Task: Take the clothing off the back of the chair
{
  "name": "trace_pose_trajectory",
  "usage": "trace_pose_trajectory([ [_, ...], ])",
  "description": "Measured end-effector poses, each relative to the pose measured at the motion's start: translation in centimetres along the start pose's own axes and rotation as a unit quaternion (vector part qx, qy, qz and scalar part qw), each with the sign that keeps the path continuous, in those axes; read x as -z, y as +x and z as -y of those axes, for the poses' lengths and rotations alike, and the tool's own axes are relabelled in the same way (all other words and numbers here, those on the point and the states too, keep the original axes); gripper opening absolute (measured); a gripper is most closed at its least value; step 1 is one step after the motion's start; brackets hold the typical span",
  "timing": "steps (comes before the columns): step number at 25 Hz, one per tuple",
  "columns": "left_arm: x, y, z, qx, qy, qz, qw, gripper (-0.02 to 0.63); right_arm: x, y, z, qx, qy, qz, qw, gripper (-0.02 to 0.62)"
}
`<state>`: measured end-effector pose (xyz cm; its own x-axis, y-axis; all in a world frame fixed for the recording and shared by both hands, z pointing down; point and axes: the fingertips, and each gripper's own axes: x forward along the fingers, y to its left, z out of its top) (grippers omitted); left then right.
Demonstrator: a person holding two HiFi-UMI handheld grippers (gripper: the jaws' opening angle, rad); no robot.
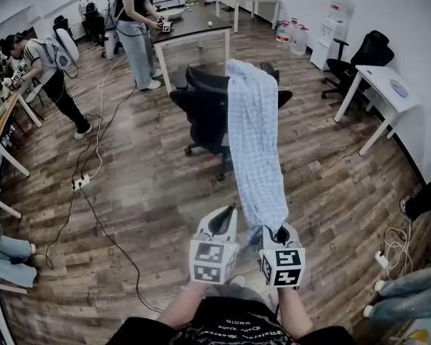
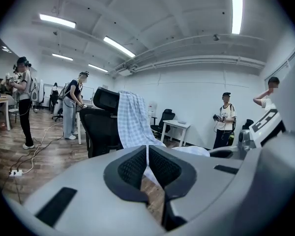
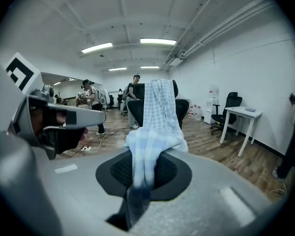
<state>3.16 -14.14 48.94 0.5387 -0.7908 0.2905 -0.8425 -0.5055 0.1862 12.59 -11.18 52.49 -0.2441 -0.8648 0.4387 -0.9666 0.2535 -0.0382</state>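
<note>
Fabric is pinched between the pressed-together jaws of the right gripper [image 3: 140, 173]: one end of the blue checked garment [image 1: 253, 135]. From there the garment stretches to the black office chair [image 1: 205, 106], with its far end draped over the top of the chair's back. The left gripper [image 2: 147, 157], jaws closed on nothing, is on the wearer's side of the chair, just beside the garment.

The head view looks steeply down from above, with the left gripper [image 1: 226, 213] and right gripper [image 1: 276, 231] close at bottom centre. Each gripper view sits just behind its own jaws, facing roughly level. All three views share the chair [image 1: 205, 110] and the clothing [image 1: 253, 135] mid-frame.
</note>
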Motion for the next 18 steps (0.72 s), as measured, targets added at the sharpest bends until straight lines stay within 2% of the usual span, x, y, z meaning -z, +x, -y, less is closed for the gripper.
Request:
trace_pose_trajectory([
  [6,2.3,-1.5,-0.6,0.010,-0.009,-0.023,0.9996,0.009,5.0,-0.7,-3.4,-0.007,0.016,-0.060,0.998,0.041],
  [11,3.7,-3.0,-0.9,0.021,-0.012,-0.035,0.9991,0.009,8.1,-1.8,-5.1,-0.001,0.023,-0.090,0.996,0.041],
  [18,5.4,-5.1,-0.4,0.036,-0.013,-0.043,0.9983,0.009,9.1,-4.9,-7.1,0.018,0.027,-0.072,0.997,0.041],
])
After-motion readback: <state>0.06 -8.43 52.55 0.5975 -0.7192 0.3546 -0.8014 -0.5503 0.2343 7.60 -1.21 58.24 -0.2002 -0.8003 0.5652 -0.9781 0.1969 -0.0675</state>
